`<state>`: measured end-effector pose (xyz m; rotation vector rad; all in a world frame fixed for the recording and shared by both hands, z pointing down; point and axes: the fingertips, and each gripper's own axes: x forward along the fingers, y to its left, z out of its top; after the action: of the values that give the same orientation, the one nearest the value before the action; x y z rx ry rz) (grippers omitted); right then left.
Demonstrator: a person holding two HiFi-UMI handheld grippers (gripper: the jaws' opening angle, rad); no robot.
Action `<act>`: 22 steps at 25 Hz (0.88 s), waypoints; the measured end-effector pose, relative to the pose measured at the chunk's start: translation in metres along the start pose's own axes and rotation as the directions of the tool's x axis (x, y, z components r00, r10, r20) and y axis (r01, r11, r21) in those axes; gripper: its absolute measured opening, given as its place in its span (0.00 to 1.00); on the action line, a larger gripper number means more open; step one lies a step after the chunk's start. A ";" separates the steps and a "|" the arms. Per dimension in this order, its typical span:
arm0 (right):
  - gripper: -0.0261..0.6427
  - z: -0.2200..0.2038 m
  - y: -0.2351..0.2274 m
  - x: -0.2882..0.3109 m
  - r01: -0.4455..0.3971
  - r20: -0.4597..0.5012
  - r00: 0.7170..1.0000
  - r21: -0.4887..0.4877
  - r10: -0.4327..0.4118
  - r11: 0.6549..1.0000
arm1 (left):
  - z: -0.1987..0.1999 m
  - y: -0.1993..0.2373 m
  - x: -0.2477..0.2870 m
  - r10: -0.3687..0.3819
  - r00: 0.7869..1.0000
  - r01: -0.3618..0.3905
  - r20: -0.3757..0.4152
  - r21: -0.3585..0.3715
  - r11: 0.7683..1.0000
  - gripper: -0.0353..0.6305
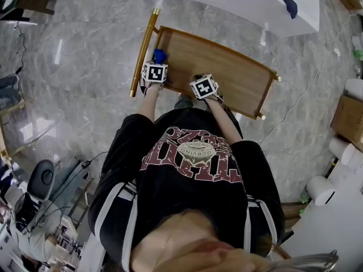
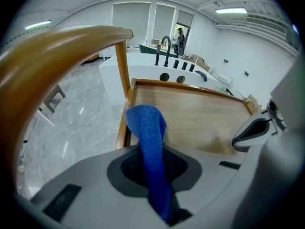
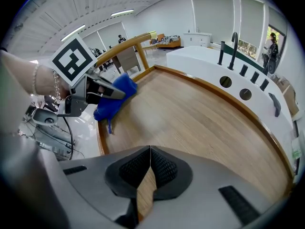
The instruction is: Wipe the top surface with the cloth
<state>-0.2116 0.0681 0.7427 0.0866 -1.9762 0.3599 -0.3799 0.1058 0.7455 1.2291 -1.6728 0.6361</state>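
The wooden top surface [image 1: 221, 69] of a cart has a raised rim and lies in front of me. My left gripper [image 1: 155, 67] is shut on a blue cloth [image 2: 148, 142], which sticks up from the jaws and hangs over the top's near left corner [image 3: 114, 101]. My right gripper [image 1: 199, 83] is shut with nothing between its jaws, held over the near edge of the wooden top [image 3: 200, 123]. In the left gripper view the right gripper [image 2: 257, 130] shows at the right edge.
A brass-coloured handle bar [image 1: 143, 52] runs along the cart's left end. A white counter [image 1: 255, 1] with black taps and holes stands just beyond the far rim. Grey marble floor surrounds the cart. Cardboard boxes [image 1: 349, 118] and white rolls stand at the right.
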 end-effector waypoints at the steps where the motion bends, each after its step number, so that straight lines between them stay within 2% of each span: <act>1: 0.07 0.000 0.000 0.000 -0.001 0.002 1.000 -0.002 0.001 1.000 | -0.001 0.000 -0.001 0.002 1.000 -0.002 0.002 -0.002 1.000 0.20; 14: 0.07 -0.014 -0.003 -0.003 0.011 -0.013 1.000 -0.002 -0.011 1.000 | -0.017 0.001 -0.009 0.023 1.000 -0.023 0.003 -0.021 1.000 0.20; 22: 0.07 -0.015 0.003 -0.002 -0.012 -0.009 1.000 -0.018 0.012 1.000 | -0.032 -0.002 -0.013 0.036 0.999 -0.036 0.008 -0.016 0.999 0.20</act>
<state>-0.1985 0.0752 0.7462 0.0618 -1.9716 0.3493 -0.3652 0.1369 0.7477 1.1940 -1.7068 0.6398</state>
